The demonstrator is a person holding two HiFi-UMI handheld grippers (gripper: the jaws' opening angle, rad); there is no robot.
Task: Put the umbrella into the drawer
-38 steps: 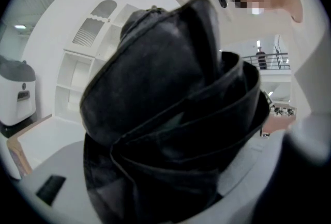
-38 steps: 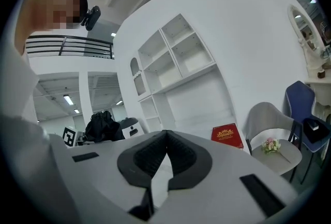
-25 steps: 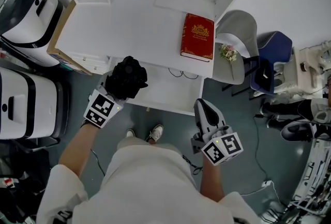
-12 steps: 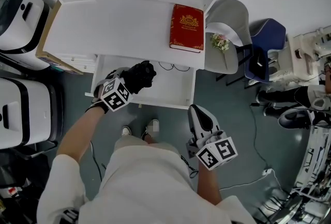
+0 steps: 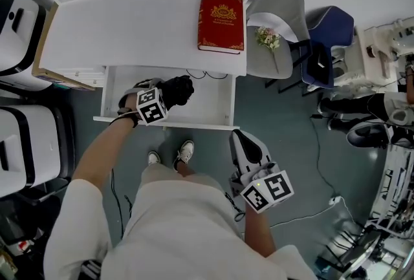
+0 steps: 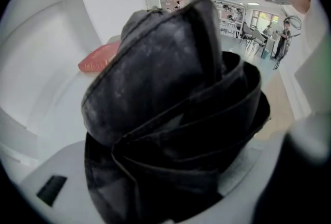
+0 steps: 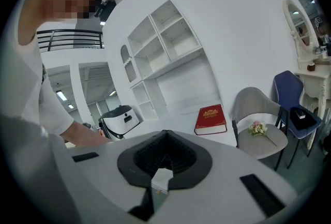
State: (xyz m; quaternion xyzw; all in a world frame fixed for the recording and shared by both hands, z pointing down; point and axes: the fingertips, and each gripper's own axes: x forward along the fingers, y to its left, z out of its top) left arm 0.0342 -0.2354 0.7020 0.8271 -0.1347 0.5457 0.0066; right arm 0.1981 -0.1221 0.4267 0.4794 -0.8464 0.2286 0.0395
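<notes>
A folded black umbrella (image 5: 176, 90) is clamped in my left gripper (image 5: 167, 95), which points steeply down into the open white drawer (image 5: 212, 103) under the desk. The umbrella hangs over the drawer's left half; I cannot tell whether it touches the bottom. In the left gripper view the umbrella (image 6: 176, 114) fills the picture and hides the jaws. My right gripper (image 5: 246, 150) hangs over the floor to the right of the drawer's front, jaws together and empty; its tips (image 7: 164, 154) meet in the right gripper view.
A red book (image 5: 222, 13) lies on the white desk (image 5: 142, 26) above the drawer. A grey chair (image 5: 275, 20) with a flower sprig (image 5: 266, 38) and a blue chair (image 5: 331, 32) stand to the right. White machines (image 5: 16, 10) stand at the left. Thin cables (image 5: 208, 75) lie at the drawer's back.
My left gripper has come down with the umbrella from the desk's edge into the open drawer and tipped steeply downward. The right gripper has drifted slightly lower.
</notes>
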